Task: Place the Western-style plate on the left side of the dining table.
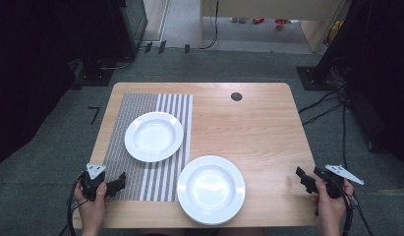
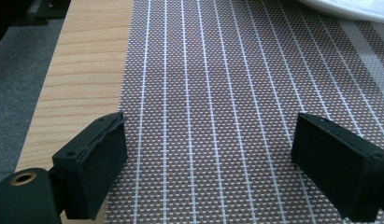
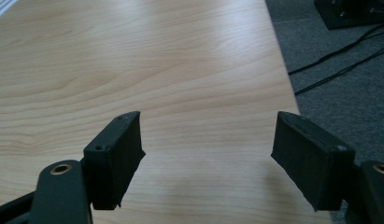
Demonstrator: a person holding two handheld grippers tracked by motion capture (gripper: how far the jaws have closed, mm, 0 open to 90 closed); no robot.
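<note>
Two white plates lie on the wooden table (image 1: 258, 123). One plate (image 1: 154, 136) rests on the striped grey placemat (image 1: 140, 172); the other plate (image 1: 211, 189) sits near the front edge, partly over the mat's right border. My left gripper (image 1: 120, 181) is low over the mat's front left corner, jaws open and empty; in the left gripper view (image 2: 208, 154) the mat weave (image 2: 213, 70) fills the gap and a plate rim (image 2: 348, 10) shows top right. My right gripper (image 1: 307, 176) hovers at the table's right front edge, open and empty, with bare wood (image 3: 133, 60) between its jaws (image 3: 206, 154).
A round black grommet (image 1: 236, 96) sits near the table's far edge. Grey carpet (image 3: 348, 93) with black cables (image 1: 332, 103) lies right of the table. Dark equipment stands (image 1: 116, 54) flank the far side. Bare wood spans the table's right half.
</note>
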